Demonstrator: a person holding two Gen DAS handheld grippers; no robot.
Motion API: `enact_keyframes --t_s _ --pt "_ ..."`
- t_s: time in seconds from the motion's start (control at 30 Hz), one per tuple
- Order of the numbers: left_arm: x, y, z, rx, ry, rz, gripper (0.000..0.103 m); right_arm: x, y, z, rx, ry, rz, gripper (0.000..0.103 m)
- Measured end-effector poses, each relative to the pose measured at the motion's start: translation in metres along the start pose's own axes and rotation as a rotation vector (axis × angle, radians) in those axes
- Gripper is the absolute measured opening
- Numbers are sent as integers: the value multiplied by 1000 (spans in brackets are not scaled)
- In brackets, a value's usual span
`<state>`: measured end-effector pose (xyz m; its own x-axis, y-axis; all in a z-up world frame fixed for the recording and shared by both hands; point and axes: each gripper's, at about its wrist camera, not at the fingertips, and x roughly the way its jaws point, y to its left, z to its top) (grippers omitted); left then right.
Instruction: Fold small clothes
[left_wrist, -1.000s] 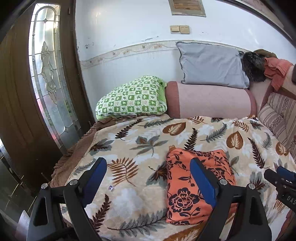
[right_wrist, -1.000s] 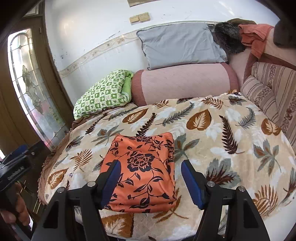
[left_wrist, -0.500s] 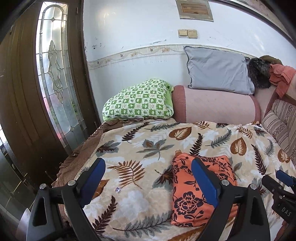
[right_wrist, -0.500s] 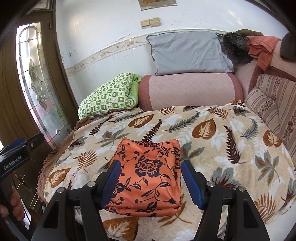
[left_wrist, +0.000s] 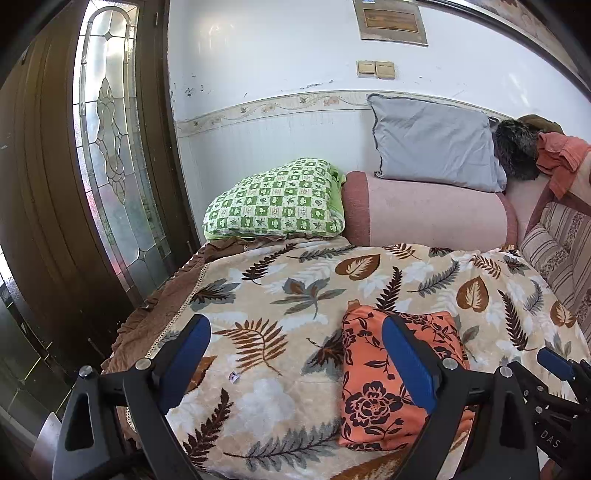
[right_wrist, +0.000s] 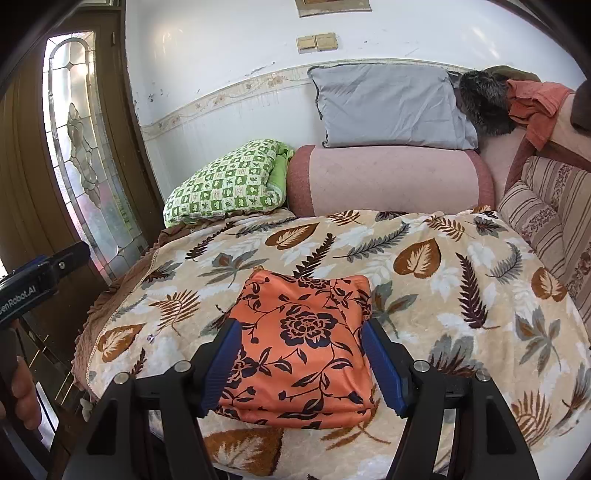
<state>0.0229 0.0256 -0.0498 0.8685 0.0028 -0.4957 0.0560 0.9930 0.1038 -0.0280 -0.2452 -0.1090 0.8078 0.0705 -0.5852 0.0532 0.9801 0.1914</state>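
A folded orange cloth with a dark floral print (right_wrist: 301, 347) is laid flat near the front edge of the beige leaf-patterned blanket (right_wrist: 443, 295), bare blanket open around it. The right gripper (right_wrist: 303, 365) is held spread above it, empty. The left gripper (left_wrist: 295, 363) is also spread, empty, over the blanket's left part.

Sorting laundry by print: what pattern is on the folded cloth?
Orange cloth with dark flowers and vines; clearest in the right wrist view.
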Motion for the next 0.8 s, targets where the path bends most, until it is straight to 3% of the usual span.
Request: enact_keyframes --t_s 0.8 --pt "-16 -15 2 24 -33 -40 94 -4 1 -1 33 -14 -2 71"
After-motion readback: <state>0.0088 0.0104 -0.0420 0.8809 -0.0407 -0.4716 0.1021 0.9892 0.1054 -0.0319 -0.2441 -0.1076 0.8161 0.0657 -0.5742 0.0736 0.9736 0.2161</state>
